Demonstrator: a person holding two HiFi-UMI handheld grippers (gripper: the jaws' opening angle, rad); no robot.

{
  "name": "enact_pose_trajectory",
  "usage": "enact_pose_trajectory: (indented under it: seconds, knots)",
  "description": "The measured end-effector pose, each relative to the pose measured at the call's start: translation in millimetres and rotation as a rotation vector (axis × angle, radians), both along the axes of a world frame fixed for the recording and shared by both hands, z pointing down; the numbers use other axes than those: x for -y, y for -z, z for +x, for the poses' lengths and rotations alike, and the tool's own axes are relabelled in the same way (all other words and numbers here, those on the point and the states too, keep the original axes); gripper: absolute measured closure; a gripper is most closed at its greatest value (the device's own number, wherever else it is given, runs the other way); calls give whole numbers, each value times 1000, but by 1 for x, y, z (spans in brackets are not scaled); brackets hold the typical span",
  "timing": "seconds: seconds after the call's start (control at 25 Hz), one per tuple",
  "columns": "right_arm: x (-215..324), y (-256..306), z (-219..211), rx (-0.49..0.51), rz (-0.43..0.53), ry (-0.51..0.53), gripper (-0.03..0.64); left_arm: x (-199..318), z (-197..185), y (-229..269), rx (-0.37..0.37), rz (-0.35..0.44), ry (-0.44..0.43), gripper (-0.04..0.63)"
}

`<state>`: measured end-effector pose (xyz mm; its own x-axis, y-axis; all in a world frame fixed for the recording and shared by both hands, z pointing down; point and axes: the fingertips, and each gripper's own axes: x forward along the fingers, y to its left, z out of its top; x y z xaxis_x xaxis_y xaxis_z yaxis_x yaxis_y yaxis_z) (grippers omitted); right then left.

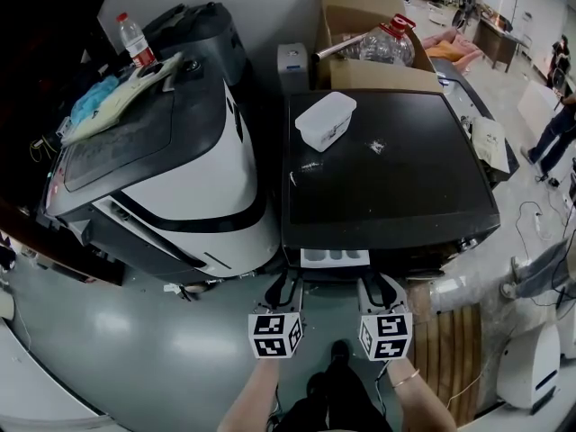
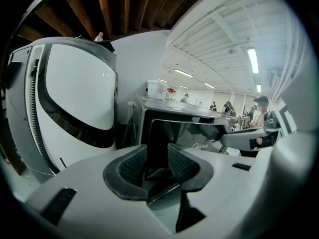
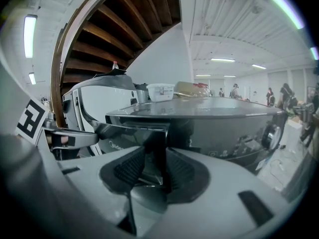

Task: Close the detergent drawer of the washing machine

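Note:
The dark washing machine (image 1: 396,178) stands in the middle of the head view. Its detergent drawer (image 1: 335,257) sticks out from the front, its pale compartments showing. My left gripper (image 1: 286,283) is at the drawer's left front corner and my right gripper (image 1: 382,284) at its right front corner. In the left gripper view the jaws (image 2: 157,164) stand apart, with the left edge of the drawer's dark front (image 2: 184,128) running down into the gap. In the right gripper view the jaws (image 3: 157,169) also stand apart around the drawer's (image 3: 134,133) right edge. I see no pad pressing on it.
A white and black machine (image 1: 198,178) stands close on the left, with cloths and a bottle (image 1: 135,39) on top. A white plastic box (image 1: 326,120) lies on the washer's lid. A cardboard box (image 1: 360,61) is behind, a wooden pallet (image 1: 445,349) at lower right. People stand far back.

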<state>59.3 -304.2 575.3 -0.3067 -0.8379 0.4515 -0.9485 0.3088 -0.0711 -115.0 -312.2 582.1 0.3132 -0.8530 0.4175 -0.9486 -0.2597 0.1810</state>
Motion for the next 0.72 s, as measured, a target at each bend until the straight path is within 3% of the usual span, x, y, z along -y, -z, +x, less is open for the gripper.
enact_pose_trajectory:
  seconds: [0.72]
  knots:
    - [23, 0, -1, 4, 5, -14, 489, 24, -1, 0, -3, 5, 12, 483]
